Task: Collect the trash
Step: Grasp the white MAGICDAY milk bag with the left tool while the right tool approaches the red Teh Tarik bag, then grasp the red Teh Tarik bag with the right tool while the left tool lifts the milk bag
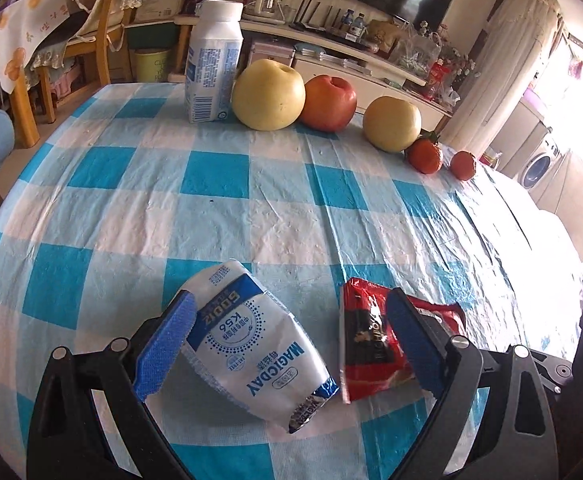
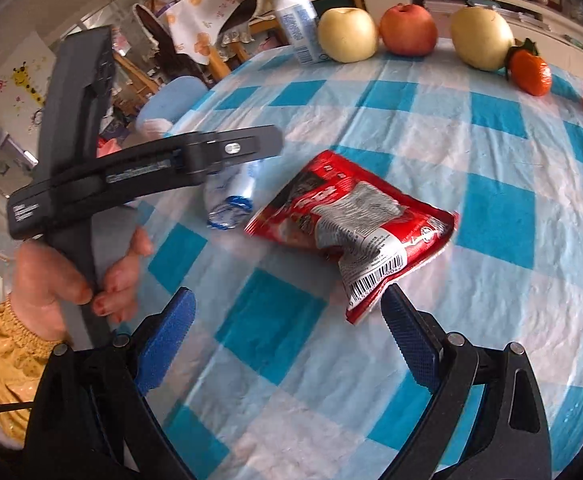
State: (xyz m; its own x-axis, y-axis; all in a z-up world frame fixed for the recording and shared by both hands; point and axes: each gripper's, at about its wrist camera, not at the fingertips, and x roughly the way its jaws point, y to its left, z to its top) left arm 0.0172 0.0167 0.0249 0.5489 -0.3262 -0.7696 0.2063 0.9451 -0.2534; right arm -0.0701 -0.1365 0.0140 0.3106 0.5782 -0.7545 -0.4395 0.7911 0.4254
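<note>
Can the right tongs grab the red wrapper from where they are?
Probably yes. The right tongs are open, and the red wrapper lies flat on the checked tablecloth just ahead, its barcode corner by one fingertip. Nothing sits between them.

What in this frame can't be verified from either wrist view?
- White wrapper: right wrist view, mostly hidden behind the left gripper's body; left view doesn't settle whether the fingers touch it.
- Red wrapper: left wrist view, partly covered by a finger.
- Any trash bin: none identifiable in either view.

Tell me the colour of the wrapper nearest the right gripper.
Red wrapper with a silvery-grey panel and a barcode; clearest in the right wrist view.
</note>
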